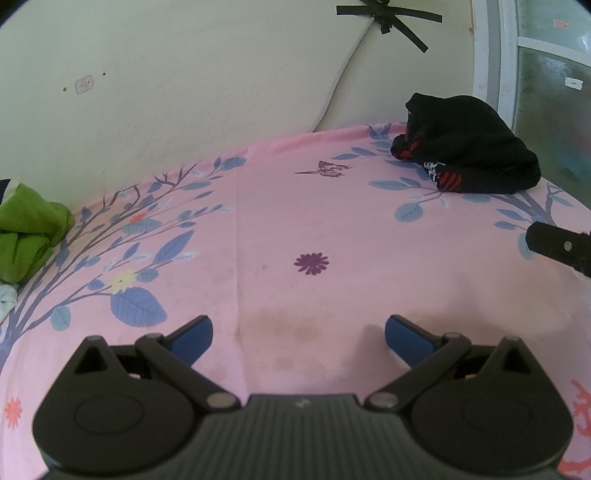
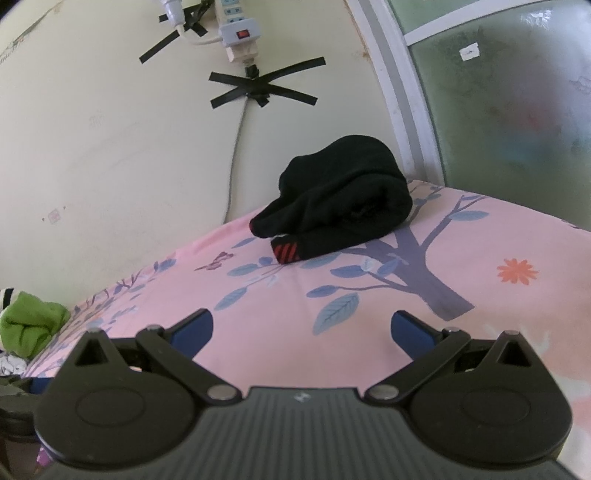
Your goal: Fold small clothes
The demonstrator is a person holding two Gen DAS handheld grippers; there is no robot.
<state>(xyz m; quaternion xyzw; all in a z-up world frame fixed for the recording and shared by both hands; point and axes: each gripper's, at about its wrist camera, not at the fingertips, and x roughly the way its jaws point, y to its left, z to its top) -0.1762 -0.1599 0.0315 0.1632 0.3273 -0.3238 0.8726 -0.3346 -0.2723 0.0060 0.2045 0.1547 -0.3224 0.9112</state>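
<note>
The left gripper [image 1: 298,338] hovers over the pink floral sheet [image 1: 332,229] with its blue-padded jaws spread wide and nothing between them; the right gripper [image 2: 301,334] hangs the same way, jaws apart and empty, above the same sheet. From the left wrist, a bundle of black clothes [image 1: 467,146] with red-striped trim lies at about one o'clock, at the far edge of the bed, close to the window frame [image 1: 491,55]; from the right wrist the bundle sits near twelve o'clock, well apart from the fingers. A crumpled green garment [image 1: 31,230] lies at nine o'clock, by the bed's left edge against the cream wall [image 1: 184,74]; a power strip [image 2: 238,31] hangs on that wall at eleven o'clock in the right wrist view, with black tape crosses [image 2: 264,90] below it.
</note>
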